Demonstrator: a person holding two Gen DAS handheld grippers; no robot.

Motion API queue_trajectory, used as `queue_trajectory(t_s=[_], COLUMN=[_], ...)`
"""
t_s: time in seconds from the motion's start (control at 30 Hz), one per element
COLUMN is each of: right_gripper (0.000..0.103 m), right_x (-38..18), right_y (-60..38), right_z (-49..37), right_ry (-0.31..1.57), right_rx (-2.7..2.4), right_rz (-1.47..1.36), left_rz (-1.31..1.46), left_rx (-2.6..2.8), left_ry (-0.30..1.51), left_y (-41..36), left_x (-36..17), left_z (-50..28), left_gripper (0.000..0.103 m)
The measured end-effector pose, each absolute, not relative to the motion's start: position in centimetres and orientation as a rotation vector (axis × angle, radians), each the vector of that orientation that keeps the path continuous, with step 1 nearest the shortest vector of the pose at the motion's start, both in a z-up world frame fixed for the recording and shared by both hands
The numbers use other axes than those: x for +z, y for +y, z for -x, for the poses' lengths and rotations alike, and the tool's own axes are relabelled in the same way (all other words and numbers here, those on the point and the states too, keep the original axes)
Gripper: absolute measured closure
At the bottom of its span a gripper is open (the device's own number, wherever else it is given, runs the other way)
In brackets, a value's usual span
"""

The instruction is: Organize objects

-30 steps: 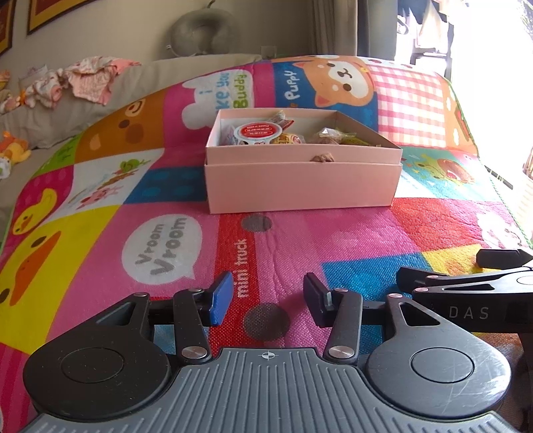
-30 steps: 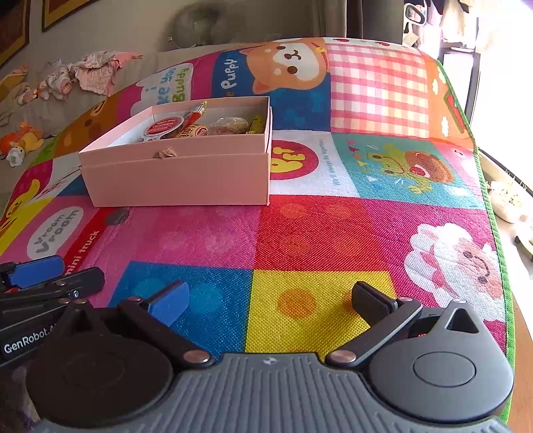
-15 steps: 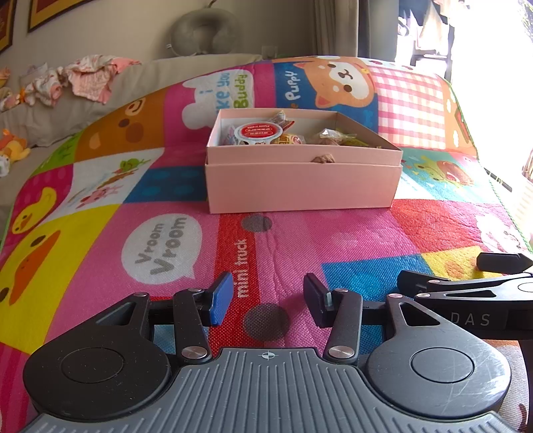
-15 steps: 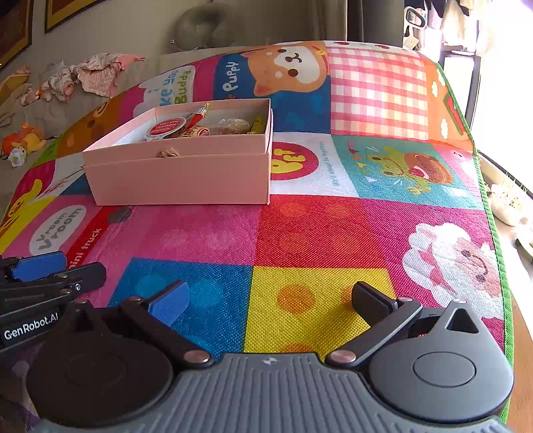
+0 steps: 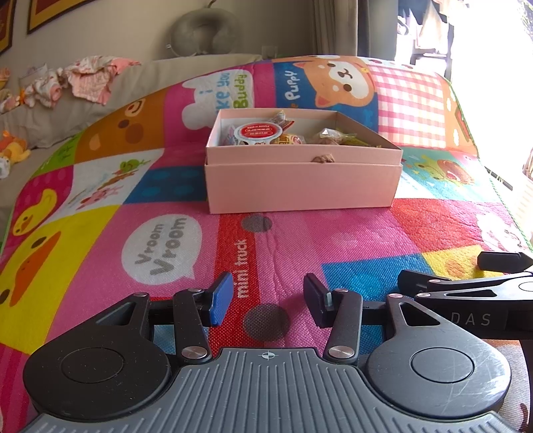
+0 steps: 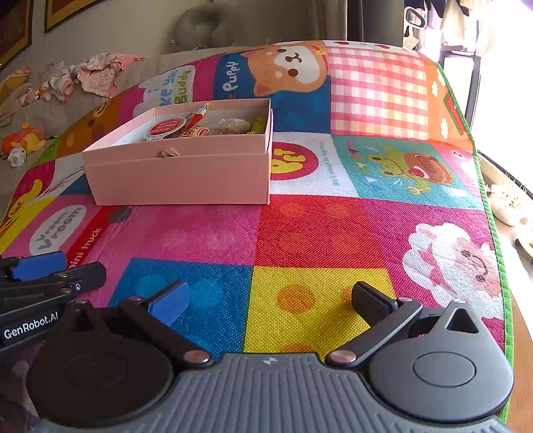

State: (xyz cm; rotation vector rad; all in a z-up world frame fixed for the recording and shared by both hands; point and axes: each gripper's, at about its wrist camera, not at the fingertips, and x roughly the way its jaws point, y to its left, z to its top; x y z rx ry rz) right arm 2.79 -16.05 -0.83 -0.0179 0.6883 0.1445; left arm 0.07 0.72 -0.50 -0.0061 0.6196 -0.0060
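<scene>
Mat point(image 5: 349, 239): bright patchwork of cartoon animals and words, spread flat, bearing all items below; box point(image 5: 299, 186): pink card, open-topped, seated in its own upturned lid, on the mat's far half, well apart from both grippers; cup point(image 5: 257, 132): small sealed tub with red round lid, at the box's left end, tilted toward the camera; wrappers point(image 5: 333, 136): several snack packets, clear and yellow, packed to the right of the cup inside the box, individual kinds too small to tell; tuft point(image 5: 322, 159): small brown scrap at the middle of the box's near rim; left gripper point(image 5: 266, 299): low over the mat's near edge, fingers moderately apart, nothing between them, pointed at the box; right gripper point(image 6: 269, 299): just beside the left one, to its right, fingers spread wide, empty, over blue and yellow squares; clothes point(image 5: 83, 83): pink heap on the grey sofa beyond the mat; neck pillow point(image 5: 203, 30): grey, against the wall.
</scene>
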Motion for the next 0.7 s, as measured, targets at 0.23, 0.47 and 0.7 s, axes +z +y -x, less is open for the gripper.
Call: queue_trajectory(t_s=[0.23, 0.47, 0.7], right_gripper=[0.0, 0.0, 0.0], right_x=[-0.82, -0.83, -0.83], right_y=[-16.01, -16.03, -16.04], right_z=[-2.76, -2.78, -2.77], right_ry=[0.688, 0.688, 0.688], right_rx=[0.145, 0.145, 0.145], right_rz=[0.017, 0.017, 0.017], left_rz=[0.007, -0.002, -0.006], left_rx=[-0.006, -0.003, -0.001], left_ry=[0.619, 0.62, 0.619], left_y=[0.65, 0.64, 0.54], left_x=[-0.51, -0.52, -0.52], left_z=[-0.07, -0.08, -0.07], left_gripper=[0.052, 0.051, 0.051])
